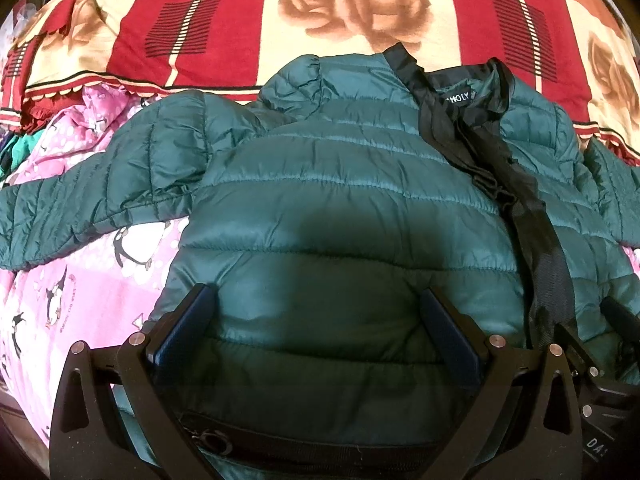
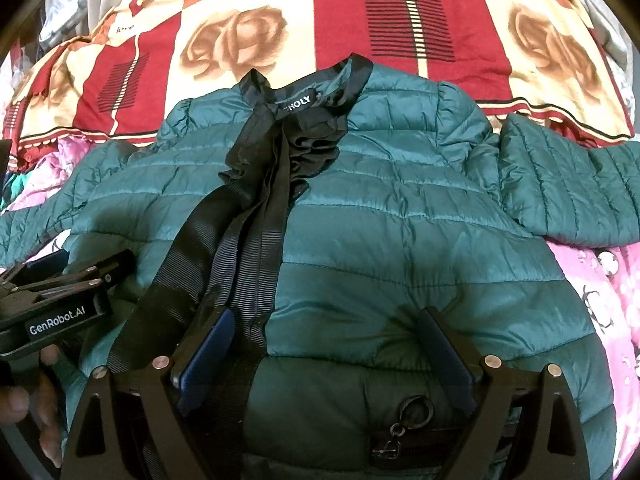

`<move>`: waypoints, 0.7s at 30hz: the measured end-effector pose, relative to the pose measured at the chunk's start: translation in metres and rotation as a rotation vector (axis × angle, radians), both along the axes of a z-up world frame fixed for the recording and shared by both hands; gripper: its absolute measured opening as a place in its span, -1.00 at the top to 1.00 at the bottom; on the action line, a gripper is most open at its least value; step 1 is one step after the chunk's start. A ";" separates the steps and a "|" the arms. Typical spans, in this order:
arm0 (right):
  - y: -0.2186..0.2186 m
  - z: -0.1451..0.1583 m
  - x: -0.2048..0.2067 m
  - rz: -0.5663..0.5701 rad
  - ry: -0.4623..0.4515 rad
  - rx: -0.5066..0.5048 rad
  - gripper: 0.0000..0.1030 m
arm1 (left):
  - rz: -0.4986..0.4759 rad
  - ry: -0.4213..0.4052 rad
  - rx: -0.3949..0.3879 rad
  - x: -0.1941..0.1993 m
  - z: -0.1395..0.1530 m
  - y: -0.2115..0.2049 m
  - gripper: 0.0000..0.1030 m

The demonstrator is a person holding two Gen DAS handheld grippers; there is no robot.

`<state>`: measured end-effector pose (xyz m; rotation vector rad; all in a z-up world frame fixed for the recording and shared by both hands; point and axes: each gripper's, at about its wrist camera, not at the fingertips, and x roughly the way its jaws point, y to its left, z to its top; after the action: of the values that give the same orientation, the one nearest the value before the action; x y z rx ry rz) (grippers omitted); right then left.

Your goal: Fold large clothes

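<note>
On green jacket (image 2: pixel 400 216): label "HOLY" (image 2: pixel 298 109); both grippers spread; left gripper (image 1: pixel 316 312) marked "GenRobot.AI".

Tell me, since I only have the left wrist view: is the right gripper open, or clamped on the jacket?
Observer: Open. The right gripper has its jaws spread wide over the green jacket near the hem, with no fabric pinched between them.
Operator: Anything lying under it?
Observer: A ring-shaped zip pull sits on the jacket's lower edge, between the two fingers.
Operator: And the sleeve that is cut off at my right edge?
Observer: That sleeve lies spread out sideways from the shoulder, its lower edge over the pink sheet.
</note>
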<state>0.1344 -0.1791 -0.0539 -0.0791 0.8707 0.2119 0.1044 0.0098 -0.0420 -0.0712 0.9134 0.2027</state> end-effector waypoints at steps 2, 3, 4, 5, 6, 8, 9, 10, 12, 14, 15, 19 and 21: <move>0.000 0.000 0.000 0.001 0.002 0.002 -0.79 | -0.001 0.001 -0.003 0.000 -0.001 0.000 -0.99; 0.000 0.000 0.000 0.003 0.005 0.003 -0.79 | -0.001 0.001 -0.005 0.000 -0.002 0.000 -0.99; 0.000 0.000 0.000 0.005 0.007 0.004 -0.79 | -0.001 0.001 -0.009 0.000 -0.002 0.001 -0.99; -0.001 0.000 -0.001 0.007 0.008 0.006 -0.79 | -0.002 0.000 -0.013 0.000 -0.003 0.001 -0.99; -0.001 0.000 -0.001 0.008 0.008 0.008 -0.79 | -0.002 0.000 -0.015 0.000 -0.003 0.001 -0.99; -0.001 0.000 -0.001 0.009 0.006 0.010 -0.79 | -0.002 -0.006 -0.020 -0.001 -0.004 0.002 -0.99; -0.001 0.000 -0.002 0.008 0.004 0.012 -0.79 | -0.002 -0.009 -0.021 -0.001 -0.004 0.002 -0.99; -0.002 0.000 -0.002 0.007 0.002 0.014 -0.79 | -0.002 -0.012 -0.020 -0.001 -0.004 0.002 -0.99; -0.002 0.000 -0.003 0.007 -0.004 0.016 -0.79 | -0.002 -0.016 -0.018 -0.002 -0.004 0.001 -0.99; -0.002 0.001 -0.004 0.005 -0.010 0.023 -0.79 | -0.002 -0.017 -0.016 -0.002 -0.004 0.001 -0.99; -0.003 0.001 -0.004 0.006 -0.011 0.027 -0.79 | -0.002 -0.018 -0.014 -0.002 -0.004 0.001 -0.99; -0.003 0.001 -0.004 0.006 -0.010 0.030 -0.79 | -0.001 -0.019 -0.012 -0.003 -0.004 0.001 -0.99; -0.002 0.001 -0.005 0.006 -0.012 0.026 -0.79 | -0.001 -0.019 -0.013 -0.003 -0.004 0.001 -0.99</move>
<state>0.1299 -0.1816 -0.0526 -0.0589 0.8555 0.2279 0.1017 0.0106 -0.0460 -0.0847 0.8958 0.1944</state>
